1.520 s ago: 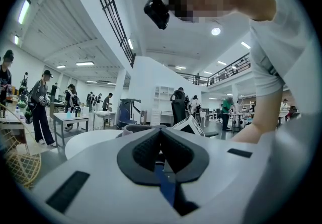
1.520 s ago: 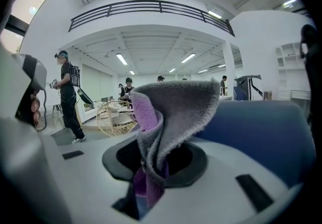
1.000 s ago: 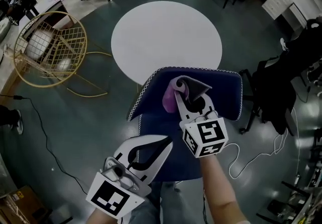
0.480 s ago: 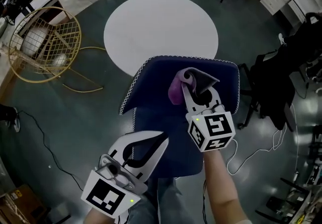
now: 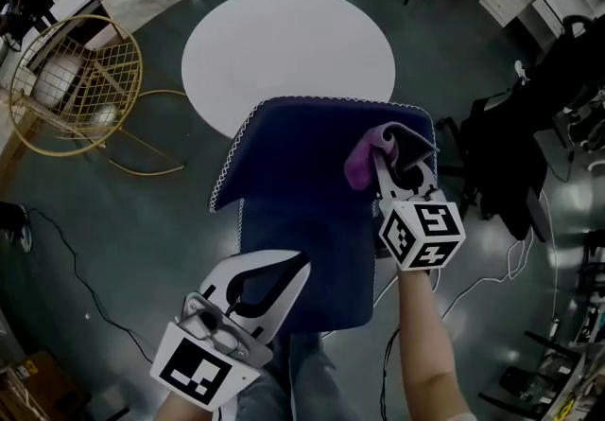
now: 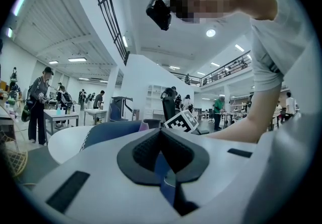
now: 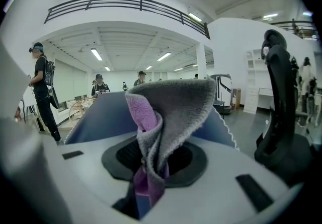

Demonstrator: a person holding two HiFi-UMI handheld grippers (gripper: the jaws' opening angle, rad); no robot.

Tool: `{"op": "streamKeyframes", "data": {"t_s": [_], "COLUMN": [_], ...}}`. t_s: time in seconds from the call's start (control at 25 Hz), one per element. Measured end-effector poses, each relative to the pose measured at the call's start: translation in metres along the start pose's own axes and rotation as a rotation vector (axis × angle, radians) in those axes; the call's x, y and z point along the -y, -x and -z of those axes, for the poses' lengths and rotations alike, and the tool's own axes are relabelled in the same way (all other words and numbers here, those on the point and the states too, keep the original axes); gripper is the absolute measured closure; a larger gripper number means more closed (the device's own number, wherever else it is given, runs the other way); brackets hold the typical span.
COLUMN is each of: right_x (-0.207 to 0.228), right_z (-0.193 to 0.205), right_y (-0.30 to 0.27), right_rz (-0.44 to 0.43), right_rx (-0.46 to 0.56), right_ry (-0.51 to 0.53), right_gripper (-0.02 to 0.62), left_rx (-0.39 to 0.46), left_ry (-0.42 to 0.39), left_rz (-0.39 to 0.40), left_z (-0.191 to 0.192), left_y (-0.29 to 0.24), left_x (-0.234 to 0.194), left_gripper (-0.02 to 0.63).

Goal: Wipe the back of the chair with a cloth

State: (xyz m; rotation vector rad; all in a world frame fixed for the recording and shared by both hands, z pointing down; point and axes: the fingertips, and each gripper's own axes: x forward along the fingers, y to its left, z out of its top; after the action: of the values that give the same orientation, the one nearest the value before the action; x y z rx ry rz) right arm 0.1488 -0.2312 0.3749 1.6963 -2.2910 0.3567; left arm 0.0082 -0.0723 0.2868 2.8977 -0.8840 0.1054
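Note:
A navy chair with white stitched edging fills the middle of the head view, its backrest (image 5: pixel 302 140) above the seat (image 5: pixel 302 263). My right gripper (image 5: pixel 402 168) is shut on a purple and grey cloth (image 5: pixel 371 152) and presses it against the backrest's right end, near the top corner. In the right gripper view the cloth (image 7: pixel 166 112) rises folded from between the jaws, with the blue backrest (image 7: pixel 103 112) behind it. My left gripper (image 5: pixel 288 263) hovers over the seat's front left, shut and holding nothing; its pads (image 6: pixel 151 147) meet in the left gripper view.
A round white table (image 5: pixel 288 50) stands just beyond the chair. A gold wire chair (image 5: pixel 76 83) is at the far left, a black office chair (image 5: pixel 529 145) draped in dark cloth at the right. Cables (image 5: pixel 85 258) cross the grey floor. People stand near tables at the back.
My right gripper has slid the cloth rightward along the backrest, from its middle to its right end. The left gripper has stayed put over the seat.

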Motion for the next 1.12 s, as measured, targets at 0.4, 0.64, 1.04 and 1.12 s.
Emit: {"op": "streamKeyframes", "data": {"t_s": [0.4,0.64,1.04,1.12], "right_x": [0.048,0.063,0.061,0.062], "right_z": [0.008,0.009,0.016,0.023], "right_y": [0.017,0.026,0.025,0.025], "right_rz": [0.072,0.097,0.118,0.119], "right_rx": [-0.010,-0.020,-0.004,-0.012], "right_ry": [-0.052,-0.031,-0.027,-0.034], "right_gripper": [0.497,0.497,0.500,0.501], "left_rx": [-0.005,-0.009,-0.003,-0.003], "left_ry": [-0.011,-0.013,-0.012,-0.010], "left_rz": [-0.007,-0.008,-0.023,-0.026], "left_z": [0.001,0.001,0.004,0.005], "left_y": [0.000,0.001,-0.001,-0.001], "left_x": [0.005,0.007,0.012,0.013], "left_gripper": [0.594,0.594,0.594,0.594]}}
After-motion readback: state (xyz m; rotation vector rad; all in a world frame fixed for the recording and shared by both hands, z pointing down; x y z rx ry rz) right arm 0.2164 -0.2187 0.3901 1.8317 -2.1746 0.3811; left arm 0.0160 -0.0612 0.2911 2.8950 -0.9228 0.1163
